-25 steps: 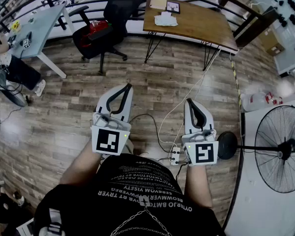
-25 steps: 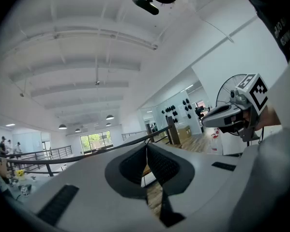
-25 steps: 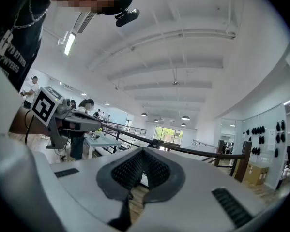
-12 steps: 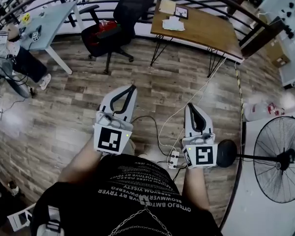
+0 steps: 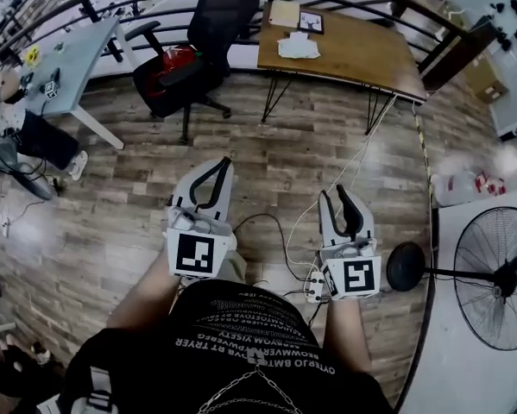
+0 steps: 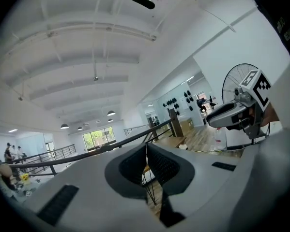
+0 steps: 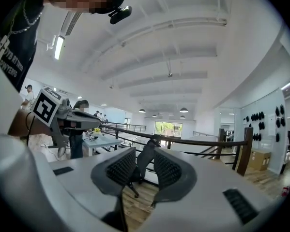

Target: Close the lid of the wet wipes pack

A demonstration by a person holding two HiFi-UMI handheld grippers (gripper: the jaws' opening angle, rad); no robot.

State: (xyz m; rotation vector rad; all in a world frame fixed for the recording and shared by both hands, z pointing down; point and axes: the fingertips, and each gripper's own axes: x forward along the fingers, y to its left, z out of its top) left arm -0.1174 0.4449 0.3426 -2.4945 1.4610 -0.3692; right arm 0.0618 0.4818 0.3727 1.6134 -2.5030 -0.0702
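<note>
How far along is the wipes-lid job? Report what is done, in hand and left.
Done: nothing visible. In hand: nothing. The left gripper is shut and empty. The right gripper has just been opening its jaws, with nothing between them. Both are held above the floor. Left: the whole job. A white item lies on the wooden table, far from both grippers and too small to identify.

Left gripper (image 5: 226, 162), right gripper (image 5: 334, 192) (two in all), one chair (image 5: 215, 24), two tables (image 5: 344, 46) (image 5: 72, 54), one fan (image 5: 500, 279)

Left gripper (image 5: 226, 161) fingers seemingly together, right gripper (image 5: 334, 193) just opening, empty
</note>
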